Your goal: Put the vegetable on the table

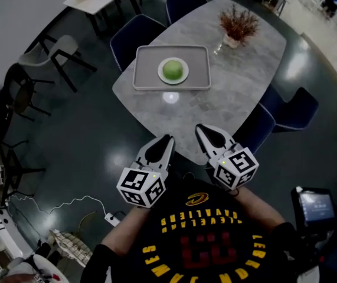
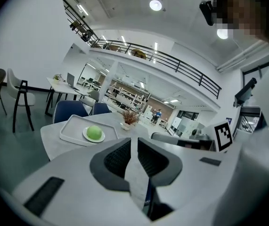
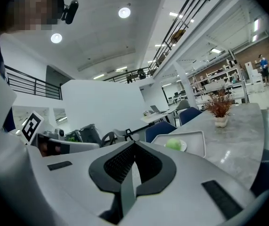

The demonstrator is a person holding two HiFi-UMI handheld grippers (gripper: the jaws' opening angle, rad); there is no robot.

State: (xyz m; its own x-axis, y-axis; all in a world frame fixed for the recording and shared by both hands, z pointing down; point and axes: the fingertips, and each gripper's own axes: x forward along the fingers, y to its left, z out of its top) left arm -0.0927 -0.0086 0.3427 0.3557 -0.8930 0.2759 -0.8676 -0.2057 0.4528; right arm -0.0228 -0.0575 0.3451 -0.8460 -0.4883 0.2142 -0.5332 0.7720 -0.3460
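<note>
Head view: we hold the left hand-held gripper and right hand-held gripper with jaws together, both empty; the vegetable lies on a plate in the tray.

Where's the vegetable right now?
Head view, upper centre: the green vegetable sits on a white plate in the grey tray on the marble table, left of the potted plant.

The vegetable sits on a plate in a tray on the table — potted plant to the right.
</note>
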